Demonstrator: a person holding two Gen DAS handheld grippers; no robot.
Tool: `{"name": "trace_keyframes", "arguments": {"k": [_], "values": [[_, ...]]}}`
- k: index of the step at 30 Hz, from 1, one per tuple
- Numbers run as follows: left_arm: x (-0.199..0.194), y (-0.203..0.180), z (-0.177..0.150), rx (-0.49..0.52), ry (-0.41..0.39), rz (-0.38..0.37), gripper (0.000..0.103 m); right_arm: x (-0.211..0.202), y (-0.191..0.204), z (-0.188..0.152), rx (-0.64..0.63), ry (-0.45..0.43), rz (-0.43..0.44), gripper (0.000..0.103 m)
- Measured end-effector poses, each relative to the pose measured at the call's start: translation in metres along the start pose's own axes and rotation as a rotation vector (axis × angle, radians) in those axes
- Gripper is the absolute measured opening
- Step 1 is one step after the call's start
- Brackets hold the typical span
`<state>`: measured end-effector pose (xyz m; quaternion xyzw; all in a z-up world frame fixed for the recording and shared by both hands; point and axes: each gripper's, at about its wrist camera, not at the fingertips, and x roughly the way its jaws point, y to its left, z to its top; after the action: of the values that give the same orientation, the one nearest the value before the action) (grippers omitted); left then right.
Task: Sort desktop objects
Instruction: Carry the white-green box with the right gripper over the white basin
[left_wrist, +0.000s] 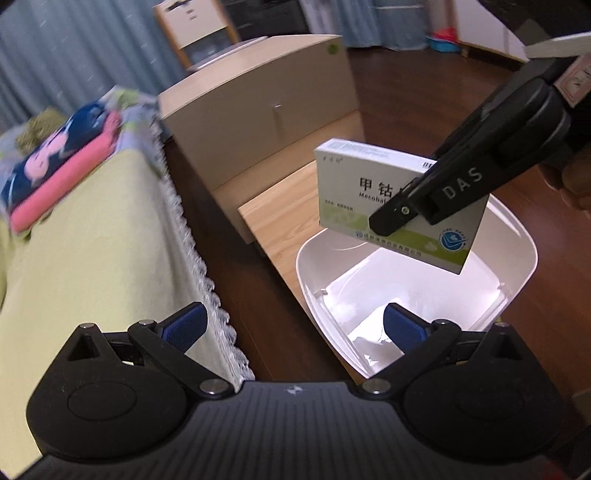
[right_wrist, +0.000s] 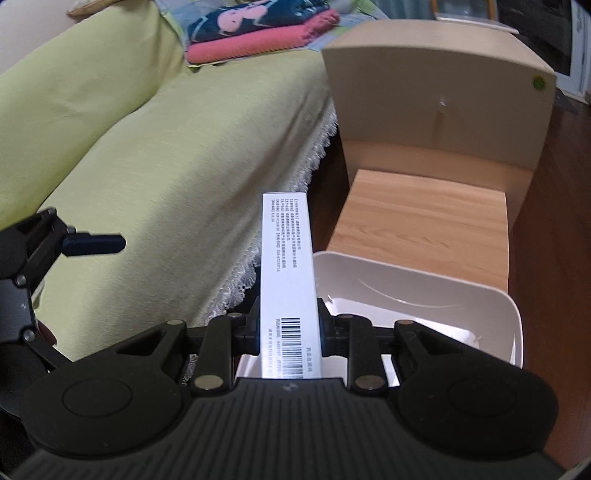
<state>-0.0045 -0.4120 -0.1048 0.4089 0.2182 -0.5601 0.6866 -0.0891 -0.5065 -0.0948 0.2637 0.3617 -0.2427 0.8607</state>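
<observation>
**A:** What is your right gripper (right_wrist: 290, 328) doing?

**B:** Your right gripper is clamped on a medicine box (left_wrist: 373, 192), its two fingers pressed against the box's broad faces. In the right wrist view you look along the narrow white edge of the box, with a barcode near the fingers and small print further out. In the left wrist view the box shows a white and green face with large Chinese characters and a round blue logo at one corner.

**A:** Where is the box?

**B:** It hangs in the air over a white bin (left_wrist: 517, 236), touching nothing but your gripper. The bin stands against the near edge of a light wooden table (right_wrist: 424, 214).

**A:** And your left gripper (left_wrist: 293, 328)?

**B:** Its two blue-padded fingers stand wide apart with nothing between them. It points toward the near side of the bin. From the right wrist view, one of its blue fingers shows at the left edge.

**A:** What surrounds you?

**B:** To the left is a sofa under a yellow-green cover (right_wrist: 147, 155) with a white lace fringe. Folded pink and navy cloth (right_wrist: 258, 29) lies on it. Behind the table stands a pale wooden cabinet (left_wrist: 266, 110), on a dark wooden floor (left_wrist: 406, 92).
</observation>
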Motion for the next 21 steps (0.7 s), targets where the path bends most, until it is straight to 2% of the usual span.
{"name": "trace_keyframes", "arguments": {"k": [5, 10, 14, 21], "values": [[0.023, -0.010, -0.001, 0.095, 0.006, -0.016, 0.102, 0.013, -0.007, -0.009, 0.036, 0.008, -0.019, 0.022], [0.041, -0.023, -0.006, 0.154, 0.007, -0.071, 0.102, 0.026, -0.010, -0.017, 0.057, 0.019, -0.033, 0.022], [0.059, -0.028, -0.007, 0.183, 0.027, -0.058, 0.102, 0.036, -0.013, -0.025, 0.080, 0.031, -0.048, 0.022], [0.078, -0.038, -0.013, 0.240, 0.016, -0.089, 0.102, 0.058, -0.017, -0.034, 0.103, 0.065, -0.070, 0.022]]}}
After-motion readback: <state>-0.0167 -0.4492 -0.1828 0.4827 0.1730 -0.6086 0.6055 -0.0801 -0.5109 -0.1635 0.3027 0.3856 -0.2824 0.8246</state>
